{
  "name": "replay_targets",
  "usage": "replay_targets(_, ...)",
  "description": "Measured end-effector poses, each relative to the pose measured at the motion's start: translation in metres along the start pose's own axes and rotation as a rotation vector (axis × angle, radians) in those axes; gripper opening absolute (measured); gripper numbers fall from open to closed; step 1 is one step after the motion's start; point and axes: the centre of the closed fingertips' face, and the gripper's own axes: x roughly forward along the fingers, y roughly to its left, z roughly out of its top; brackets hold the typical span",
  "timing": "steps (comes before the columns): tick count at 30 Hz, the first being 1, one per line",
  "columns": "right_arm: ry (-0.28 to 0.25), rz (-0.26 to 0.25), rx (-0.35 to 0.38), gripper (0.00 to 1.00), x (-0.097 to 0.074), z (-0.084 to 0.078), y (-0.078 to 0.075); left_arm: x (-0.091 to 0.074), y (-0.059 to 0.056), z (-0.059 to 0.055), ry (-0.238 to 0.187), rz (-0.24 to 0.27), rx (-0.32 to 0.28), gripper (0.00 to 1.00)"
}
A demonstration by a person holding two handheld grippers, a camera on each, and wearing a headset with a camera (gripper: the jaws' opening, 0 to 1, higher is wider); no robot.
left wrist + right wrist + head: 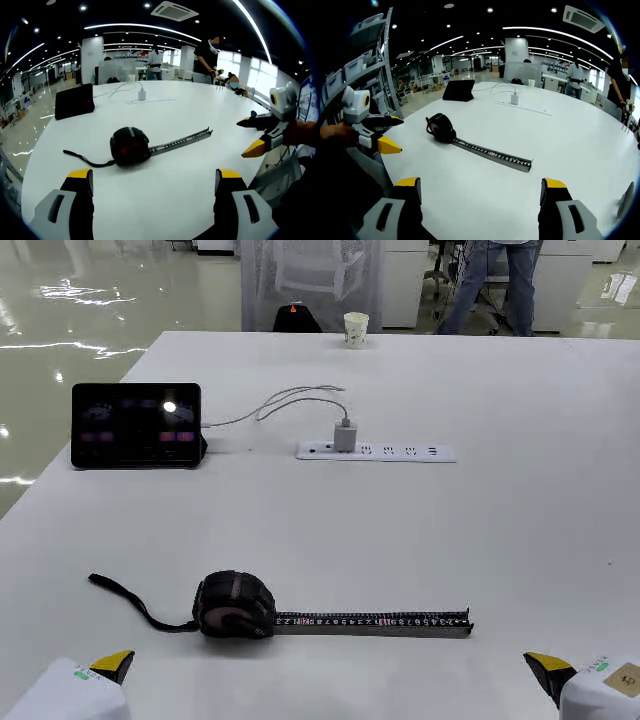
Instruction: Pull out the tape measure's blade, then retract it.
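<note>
- The tape measure (235,604) sits on the white desk (520,520), close to the near edge and a little left of the middle. Its case is black and rounded.
- Its blade (375,622) is drawn out part of the way and lies flat on the desk. It runs to the right from the case, with the end hook at its right tip.
- A black strap (130,598) trails from the case to the left, lying loose on the desk.
- The left hand-held gripper (154,175) is released: its two yellow-tipped jaws stand wide apart with nothing between them. It is held at the near left of the desk, apart from the tape measure, with the case ahead of it.
- The right hand-held gripper (481,183) is released as well, its jaws spread wide and grasping nothing. It is held at the near right, apart from the blade, which lies ahead of it.
- A tablet (136,425) stands propped at the far left with a dim screen.
- A power strip (378,451) lies near the middle of the desk, right of the tablet. A white charger (345,434) is plugged into its left end, and a pale cable (290,400) loops from it toward the tablet.
- A paper cup (355,329) stands at the far edge of the desk.
- A person (500,280) stands beyond the far right side of the desk.
</note>
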Motion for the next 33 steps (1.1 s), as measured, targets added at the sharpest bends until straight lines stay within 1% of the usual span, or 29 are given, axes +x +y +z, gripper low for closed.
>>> replay_targets(7, 0.002, -0.002, 0.0, 0.99, -0.001, -0.0002, 0.0011, -0.0008, 0.0003, 0.0024, -0.003, 0.003, 0.001, 0.99)
replay_targets(10, 0.004, -0.001, -0.001, 0.99, -0.0015, -0.0006, 0.0023, -0.001, 0.0015, 0.0017, 0.0, 0.011, -0.001, 0.99)
replay_targets(15, -0.002, 0.002, 0.003, 0.99, -0.002, 0.0005, 0.004, -0.0013, 0.0018, 0.0026, -0.003, 0.017, -0.003, 0.99)
replay_targets(27, -0.005, 0.003, 0.002, 0.99, -0.0023, -0.0002, 0.0023, -0.0008, 0.0033, 0.0032, -0.001, 0.032, -0.003, 0.99)
replay_targets(33, -0.002, 0.028, -0.001, 0.99, -0.0019, -0.0022, 0.0051, 0.0013, 0.0023, 0.0048, -0.007, 0.033, -0.011, 0.99)
